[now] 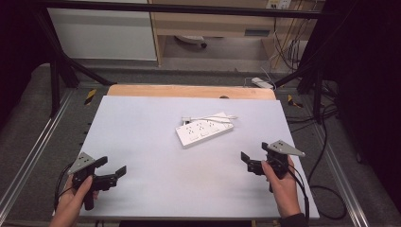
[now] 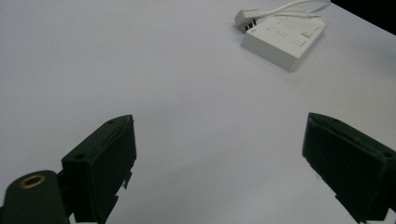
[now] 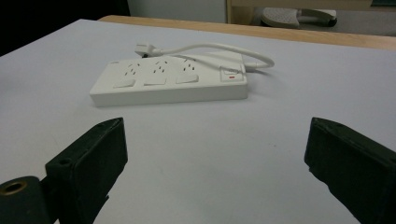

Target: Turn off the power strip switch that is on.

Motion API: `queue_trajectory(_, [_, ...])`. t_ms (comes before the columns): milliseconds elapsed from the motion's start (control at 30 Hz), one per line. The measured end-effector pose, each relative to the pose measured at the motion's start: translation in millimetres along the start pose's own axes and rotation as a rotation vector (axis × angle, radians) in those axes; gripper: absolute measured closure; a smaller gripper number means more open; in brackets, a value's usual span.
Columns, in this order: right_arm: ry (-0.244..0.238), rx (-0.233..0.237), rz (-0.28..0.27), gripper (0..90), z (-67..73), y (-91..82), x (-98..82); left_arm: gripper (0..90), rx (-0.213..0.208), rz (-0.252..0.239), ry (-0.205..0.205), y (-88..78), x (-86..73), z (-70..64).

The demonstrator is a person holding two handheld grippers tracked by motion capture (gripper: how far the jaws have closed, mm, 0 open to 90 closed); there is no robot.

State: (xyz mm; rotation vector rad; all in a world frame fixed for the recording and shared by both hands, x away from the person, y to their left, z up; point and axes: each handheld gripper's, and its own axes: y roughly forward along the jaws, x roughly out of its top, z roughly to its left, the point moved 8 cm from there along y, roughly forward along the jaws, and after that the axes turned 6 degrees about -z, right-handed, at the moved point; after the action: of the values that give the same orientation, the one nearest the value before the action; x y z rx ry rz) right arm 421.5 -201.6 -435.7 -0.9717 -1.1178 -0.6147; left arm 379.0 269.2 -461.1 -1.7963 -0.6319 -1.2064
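A white power strip [image 1: 204,131] lies flat near the middle of the white table, its short cable and plug [image 1: 186,119] looped behind it. The strip [image 2: 285,39] sits far ahead in the left gripper view, and the strip [image 3: 170,81] lies closer in the right gripper view, sockets up. My left gripper [image 1: 112,168] rests near the table's front left, held by a hand, jaws wide apart with nothing between them. My right gripper [image 1: 253,154] is at the front right, also open and empty, pointing toward the strip.
The white tabletop [image 1: 156,142] has a wooden strip [image 1: 189,91] along its far edge. Black frame posts stand at both back corners. Cables [image 1: 326,142] trail on the floor to the right. A shelf unit stands behind the table.
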Motion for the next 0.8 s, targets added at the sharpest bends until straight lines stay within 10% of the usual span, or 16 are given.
queue_trajectory(800, [-0.090,0.050,0.120,6.3,16.9,21.9,31.2,9.5,0.011,0.038,0.000,1.4,-6.0,2.8])
